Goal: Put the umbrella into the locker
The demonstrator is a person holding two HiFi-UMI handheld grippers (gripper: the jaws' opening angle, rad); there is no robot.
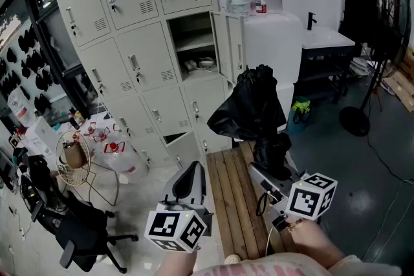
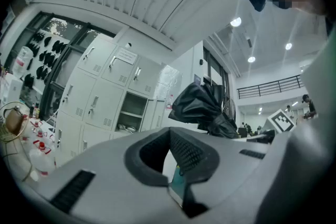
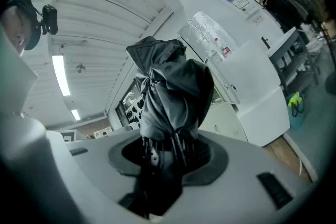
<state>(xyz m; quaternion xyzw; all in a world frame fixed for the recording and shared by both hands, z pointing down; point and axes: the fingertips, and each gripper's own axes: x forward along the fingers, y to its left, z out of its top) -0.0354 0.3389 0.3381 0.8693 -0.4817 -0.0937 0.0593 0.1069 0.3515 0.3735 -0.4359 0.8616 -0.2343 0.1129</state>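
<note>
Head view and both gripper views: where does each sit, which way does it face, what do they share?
Head view: on the person's head, facing forward and down at the lockers and wooden slats; shows left gripper, right gripper, right hand.
Left gripper view: rides the left gripper, facing the lockers; own jaws slightly apart, empty.
Right gripper view: rides the right gripper, looking along jaws closed on the umbrella, ceiling behind.
Shared: umbrella in all three; lockers in head and left gripper views.
</note>
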